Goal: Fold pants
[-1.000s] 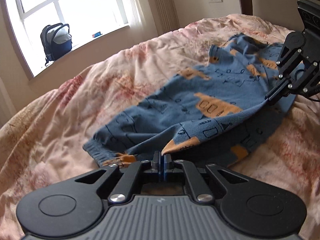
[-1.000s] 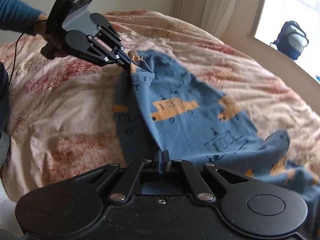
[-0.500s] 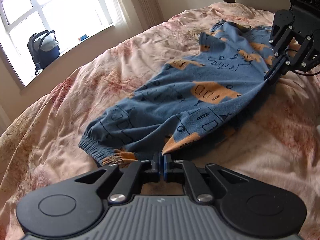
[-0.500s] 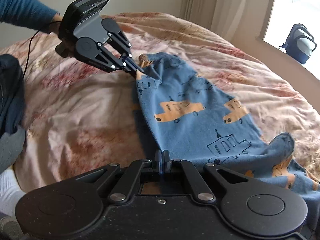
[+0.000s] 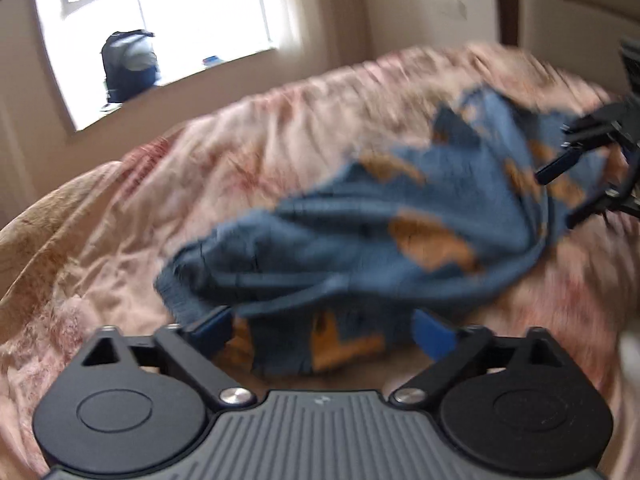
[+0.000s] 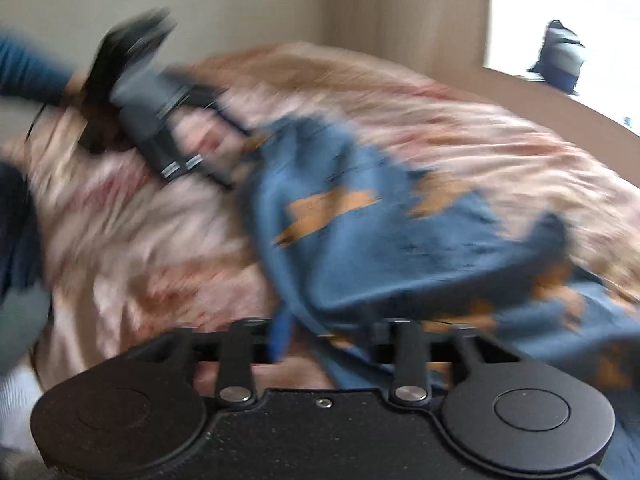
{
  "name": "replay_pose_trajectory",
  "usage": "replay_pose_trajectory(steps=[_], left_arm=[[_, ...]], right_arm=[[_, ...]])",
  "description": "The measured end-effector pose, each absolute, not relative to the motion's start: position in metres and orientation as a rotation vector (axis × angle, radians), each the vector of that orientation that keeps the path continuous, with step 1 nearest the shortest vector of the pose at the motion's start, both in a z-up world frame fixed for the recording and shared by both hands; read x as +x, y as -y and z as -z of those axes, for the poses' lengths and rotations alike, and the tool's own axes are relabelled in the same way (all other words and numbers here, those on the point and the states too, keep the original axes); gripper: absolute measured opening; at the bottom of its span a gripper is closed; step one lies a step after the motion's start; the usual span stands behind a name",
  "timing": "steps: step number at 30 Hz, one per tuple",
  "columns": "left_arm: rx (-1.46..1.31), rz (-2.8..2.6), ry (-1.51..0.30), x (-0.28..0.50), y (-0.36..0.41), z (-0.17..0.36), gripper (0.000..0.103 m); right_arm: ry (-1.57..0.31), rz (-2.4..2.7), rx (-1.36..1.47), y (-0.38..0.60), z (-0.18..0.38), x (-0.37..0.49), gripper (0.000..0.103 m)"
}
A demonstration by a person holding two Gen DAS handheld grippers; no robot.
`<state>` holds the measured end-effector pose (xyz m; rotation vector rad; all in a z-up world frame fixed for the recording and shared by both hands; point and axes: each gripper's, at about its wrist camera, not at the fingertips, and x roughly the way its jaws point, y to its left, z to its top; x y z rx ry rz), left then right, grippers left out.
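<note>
The blue pants [image 5: 360, 220] with orange prints lie bunched on the pink floral bedspread [image 5: 120, 220]. Both now views are motion-blurred. My left gripper [image 5: 320, 328] is open, its blue pads wide apart, with a pant edge lying loose between them. The right gripper shows at the far right of the left wrist view [image 5: 576, 176], open beside the pants' other end. In the right wrist view my right gripper [image 6: 332, 336] is open over the pants [image 6: 380, 232], and the left gripper [image 6: 224, 148] shows at upper left, held by a blue-sleeved arm [image 6: 28, 72].
A dark backpack [image 5: 128, 64] stands on the windowsill at the back, also in the right wrist view [image 6: 560, 56]. The bedspread [image 6: 120, 240] stretches wide around the pants. A wall and dark post [image 5: 508, 0] stand behind the bed's head.
Both grippers have opened and let go of the pants, which dropped into a bunched heap on the bed. Both cameras are moving fast, so the views are blurred.
</note>
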<state>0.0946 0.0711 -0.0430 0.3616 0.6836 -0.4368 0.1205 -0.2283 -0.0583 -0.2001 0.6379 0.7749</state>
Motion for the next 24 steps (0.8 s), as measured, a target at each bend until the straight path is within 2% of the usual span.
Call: replay_pose_trajectory(steps=[1,2,4,6,11,18,24], left_arm=[[0.324,0.427,-0.670,0.097,-0.063,0.041,0.103],[0.286,0.430,-0.660,0.101,-0.054,0.040,0.103],[0.224,0.442,-0.641,0.110,-0.032,0.039,0.103],[0.183,0.469,-0.620,0.117,-0.005,0.041,0.103],[0.213,0.537,-0.568,0.120,0.071,0.046,0.103],[0.530,0.563,-0.448,0.091,0.155,0.065,0.103],[0.835,0.592,-0.323,0.055,0.202,0.091,0.103]], right_arm=[[-0.625,-0.715,-0.145,0.243,0.055,0.121,0.074],[-0.615,-0.657,-0.090,0.259,0.053,0.120,0.076],[-0.603,-0.538,-0.010,0.289,0.052,0.119,0.095],[-0.591,-0.436,0.018,0.313,0.055,0.116,0.101],[-0.622,-0.219,0.088,0.366,0.066,0.128,0.102],[-0.654,-0.174,0.252,0.424,0.069,0.161,0.102],[-0.687,-0.157,0.287,0.431,0.068,0.180,0.102]])
